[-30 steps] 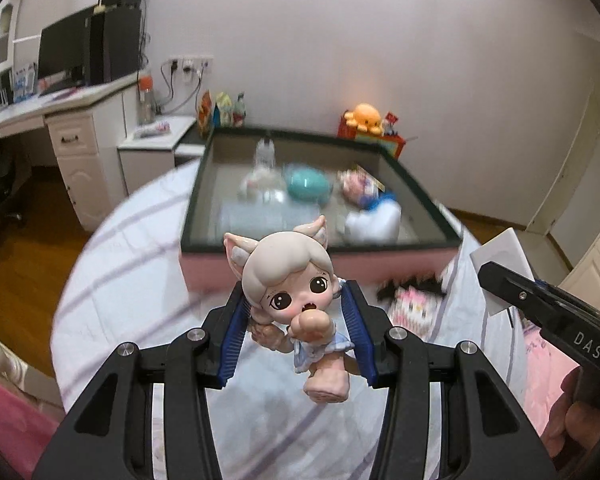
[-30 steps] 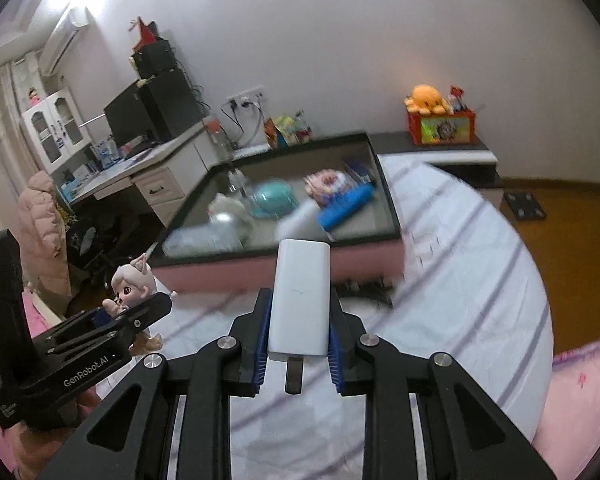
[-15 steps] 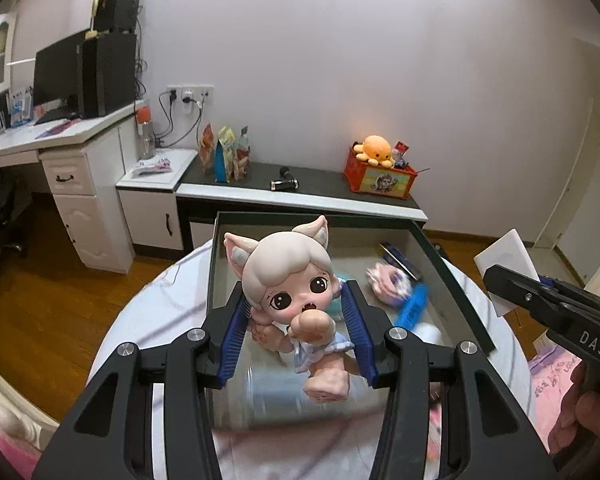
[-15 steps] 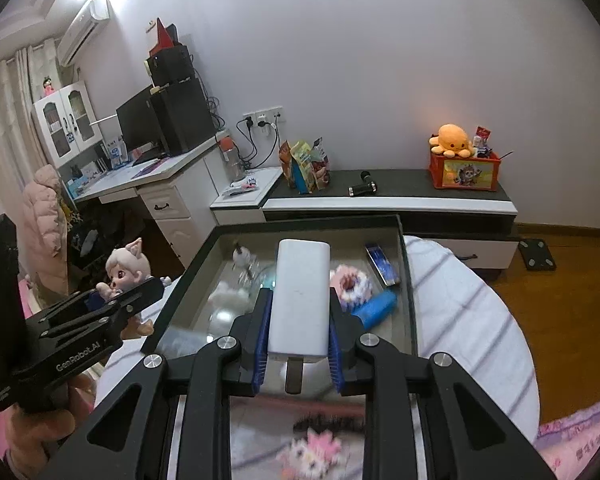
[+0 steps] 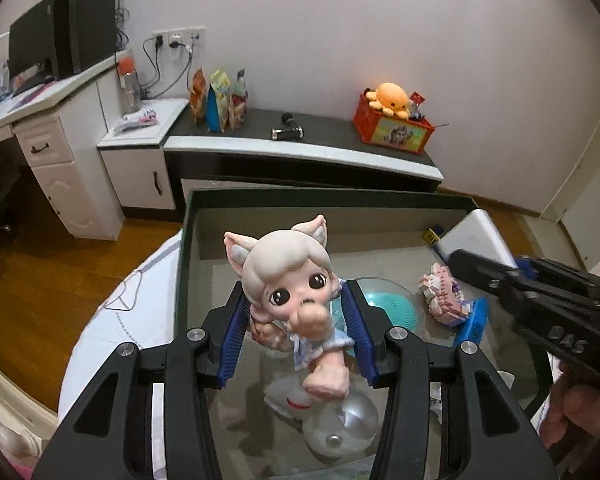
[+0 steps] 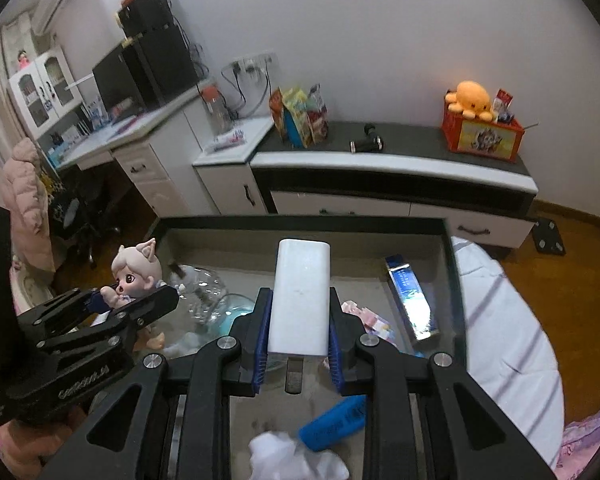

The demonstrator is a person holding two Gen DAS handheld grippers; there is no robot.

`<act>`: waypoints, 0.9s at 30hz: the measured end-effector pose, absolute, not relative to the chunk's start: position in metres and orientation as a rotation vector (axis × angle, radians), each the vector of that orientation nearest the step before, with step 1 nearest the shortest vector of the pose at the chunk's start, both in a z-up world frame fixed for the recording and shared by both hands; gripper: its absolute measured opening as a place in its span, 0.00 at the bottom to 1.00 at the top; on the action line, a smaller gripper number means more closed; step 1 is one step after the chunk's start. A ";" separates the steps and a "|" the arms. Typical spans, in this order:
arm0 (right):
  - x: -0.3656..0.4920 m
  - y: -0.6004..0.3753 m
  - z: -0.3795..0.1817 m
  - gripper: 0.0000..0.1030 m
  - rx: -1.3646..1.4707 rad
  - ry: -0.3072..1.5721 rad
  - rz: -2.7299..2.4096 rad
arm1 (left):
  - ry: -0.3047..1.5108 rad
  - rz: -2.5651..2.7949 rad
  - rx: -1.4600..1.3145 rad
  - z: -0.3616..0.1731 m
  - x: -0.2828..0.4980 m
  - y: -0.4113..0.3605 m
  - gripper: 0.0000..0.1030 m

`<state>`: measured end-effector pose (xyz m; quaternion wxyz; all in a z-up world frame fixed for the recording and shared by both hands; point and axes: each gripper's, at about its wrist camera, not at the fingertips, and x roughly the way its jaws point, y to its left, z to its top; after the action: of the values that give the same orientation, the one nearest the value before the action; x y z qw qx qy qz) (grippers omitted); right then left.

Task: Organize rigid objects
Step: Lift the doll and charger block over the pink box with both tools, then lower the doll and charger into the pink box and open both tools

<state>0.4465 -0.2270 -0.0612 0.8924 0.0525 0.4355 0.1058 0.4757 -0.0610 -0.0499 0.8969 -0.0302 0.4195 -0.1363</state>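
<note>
My left gripper (image 5: 296,320) is shut on a doll figurine (image 5: 290,284) with pale hair and cat ears, held above the inside of a dark-rimmed box (image 5: 324,194). My right gripper (image 6: 298,334) is shut on a white power bank (image 6: 302,292), held over the same box (image 6: 300,222). The doll (image 6: 134,270) and left gripper (image 6: 132,304) show at the left of the right wrist view. The power bank (image 5: 476,236) and right gripper show at the right of the left wrist view.
Inside the box lie a teal disc (image 5: 392,304), a clear glass ball (image 5: 340,428), a pink-and-white block toy (image 5: 444,296), a blue bar (image 6: 336,424), a blue-silver case (image 6: 412,300) and white tissue (image 6: 296,460). A low cabinet (image 6: 380,160) stands behind. The box sits on a striped cloth (image 6: 504,320).
Both grippers have moved forward and over the box, from in front of its pink wall to above its inside. Both keep their hold.
</note>
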 end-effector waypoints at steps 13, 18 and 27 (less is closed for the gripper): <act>0.445 -0.230 -0.070 0.73 0.114 0.951 0.211 | 0.862 -0.228 -0.002 -0.037 0.461 -0.058 0.93; 0.426 -0.237 -0.057 0.86 0.137 0.912 0.192 | 0.797 -0.207 0.001 -0.020 0.433 -0.053 0.99; 0.366 -0.240 -0.024 1.00 0.148 0.822 0.160 | 0.661 -0.134 0.037 0.011 0.354 -0.047 1.00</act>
<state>0.3664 -0.2401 -0.0235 0.9110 0.0718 0.3986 0.0776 0.3538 -0.0474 0.0105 0.9436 0.0183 0.3241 -0.0656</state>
